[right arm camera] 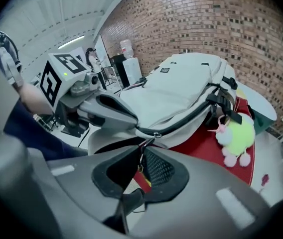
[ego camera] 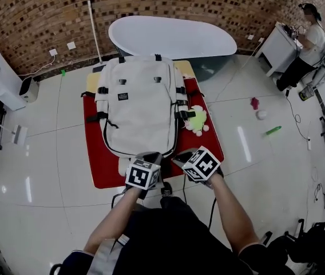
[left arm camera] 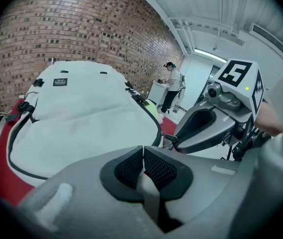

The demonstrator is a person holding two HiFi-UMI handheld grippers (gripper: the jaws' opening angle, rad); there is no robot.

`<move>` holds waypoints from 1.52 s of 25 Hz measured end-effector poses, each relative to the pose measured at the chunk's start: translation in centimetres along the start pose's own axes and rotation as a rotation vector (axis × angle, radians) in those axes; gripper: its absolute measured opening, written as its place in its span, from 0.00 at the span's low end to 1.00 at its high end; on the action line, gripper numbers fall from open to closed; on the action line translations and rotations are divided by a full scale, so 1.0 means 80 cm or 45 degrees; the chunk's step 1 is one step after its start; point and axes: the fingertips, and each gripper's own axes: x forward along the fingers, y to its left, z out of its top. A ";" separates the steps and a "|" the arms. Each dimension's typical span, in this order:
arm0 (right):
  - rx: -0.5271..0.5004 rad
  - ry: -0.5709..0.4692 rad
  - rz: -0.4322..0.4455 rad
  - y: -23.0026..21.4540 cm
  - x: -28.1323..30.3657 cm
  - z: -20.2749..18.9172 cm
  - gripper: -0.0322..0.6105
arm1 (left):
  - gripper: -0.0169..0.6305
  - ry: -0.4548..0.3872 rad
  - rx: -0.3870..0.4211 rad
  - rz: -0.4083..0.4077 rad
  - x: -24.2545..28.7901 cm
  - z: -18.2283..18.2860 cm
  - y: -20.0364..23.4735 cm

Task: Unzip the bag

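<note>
White bag [ego camera: 139,102] just ahead, right fingers [right arm camera: 164,168] pinching its zipper pull [right arm camera: 142,177], left fingers [left arm camera: 159,169] closed

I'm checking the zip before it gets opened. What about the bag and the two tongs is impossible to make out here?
- Head view: the bag's near edge and zip pull, hidden under the marker cubes.
- Left gripper view: whether the shut left tongs pinch any fabric; the pads cover it.
- All views: the print on the bag's label, too small.

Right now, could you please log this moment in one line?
left gripper: shut | right gripper: shut on red-tabbed metal zipper pull | white fabric backpack: flat on red mat
</note>
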 end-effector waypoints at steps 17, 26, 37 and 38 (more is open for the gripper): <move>0.184 -0.087 -0.170 0.044 0.011 0.025 0.12 | 0.02 -0.015 -0.015 -0.291 -0.014 0.009 -0.018; 0.023 -0.182 -0.137 0.030 0.003 0.010 0.13 | 0.20 0.024 -0.074 -0.297 -0.019 0.004 -0.043; -0.229 -0.304 0.176 0.023 0.014 -0.008 0.25 | 0.20 0.007 -0.287 0.197 -0.009 -0.005 -0.028; -0.248 -0.301 0.202 0.022 0.010 -0.010 0.27 | 0.20 0.012 -0.297 0.230 -0.008 -0.007 -0.030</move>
